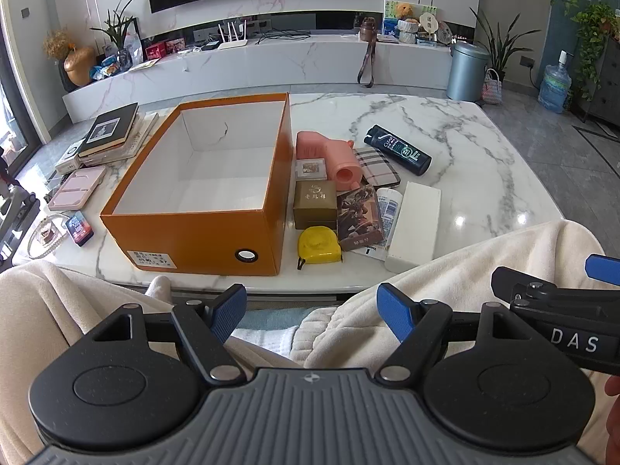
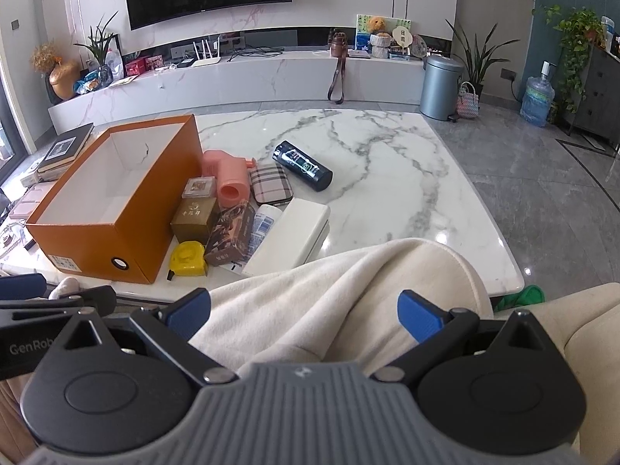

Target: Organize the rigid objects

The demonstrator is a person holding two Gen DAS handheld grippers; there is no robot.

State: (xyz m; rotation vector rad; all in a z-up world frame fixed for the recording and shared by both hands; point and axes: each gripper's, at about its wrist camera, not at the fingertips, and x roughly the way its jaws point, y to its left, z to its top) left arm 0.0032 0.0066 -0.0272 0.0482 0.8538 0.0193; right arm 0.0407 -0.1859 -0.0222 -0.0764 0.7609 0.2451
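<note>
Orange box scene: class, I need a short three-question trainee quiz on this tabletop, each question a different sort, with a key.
1. True or false: the orange box already holds several items.
2. Multiple choice: which item lies nearest the box's front corner? A) yellow tape measure B) dark bottle C) plaid case
3. Short answer: how do the left gripper and the right gripper stand, and does either hold anything?

Key
1. False; only its white inside shows.
2. A.
3. Both open, holding nothing, above the person's lap short of the marble table.
</note>
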